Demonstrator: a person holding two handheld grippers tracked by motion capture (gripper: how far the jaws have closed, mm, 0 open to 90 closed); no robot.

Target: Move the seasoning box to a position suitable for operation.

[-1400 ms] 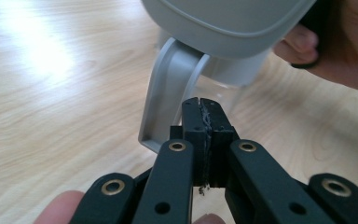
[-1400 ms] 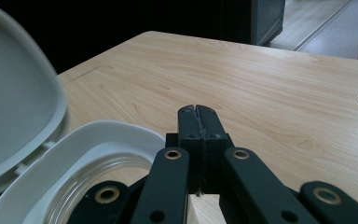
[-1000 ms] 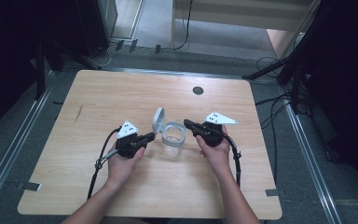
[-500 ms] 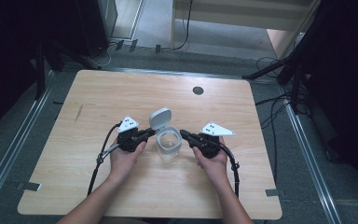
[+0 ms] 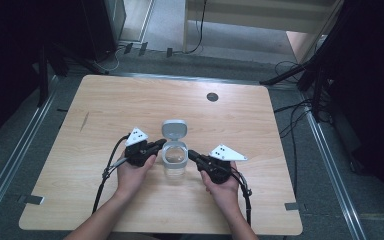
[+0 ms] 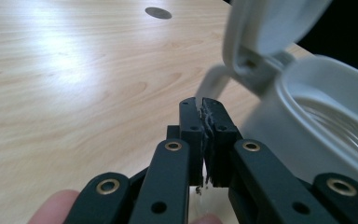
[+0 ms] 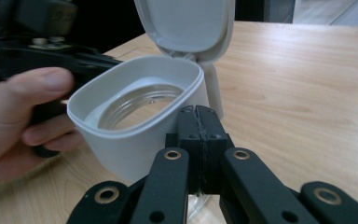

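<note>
The wooden surface (image 5: 130,105) carries a clear jar (image 5: 175,162) with a white collar, standing upright a little nearer the person's edge than the middle, mouth upward, its long axis vertical. In the high view the jar sits between the two hands, flanked on each side.

The person's left hand (image 5: 132,172) holds the left gripper (image 5: 158,146), which reaches in from the jar's left; its tip lies right at the white collar's left rim. In the left gripper view, its fingers (image 6: 192,126) are pressed together with only a hairline seam between the pads and nothing visibly pinched between them. They have just eased apart very slightly. The collar's outer wall (image 6: 279,135) stands just to the right of them; whether they actually touch it I cannot tell.

The right hand (image 5: 225,187) holds the right gripper (image 5: 192,155), which comes in from the jar's right, tip close against the jar's side below the collar. In the right gripper view, its fingers (image 7: 189,128) are pressed flat together, empty, with the white collar (image 7: 135,135) just to the left and in front; contact cannot be judged.

The jar's hinged white lid (image 5: 174,128) stands flipped open on the far side of the mouth, tilted back away from the person, its inner face towards the opening. A narrow white strap (image 7: 213,88) runs down from the hinge along the jar's side.

A small dark round grommet (image 5: 212,96) sits in the surface well beyond the jar.
</note>
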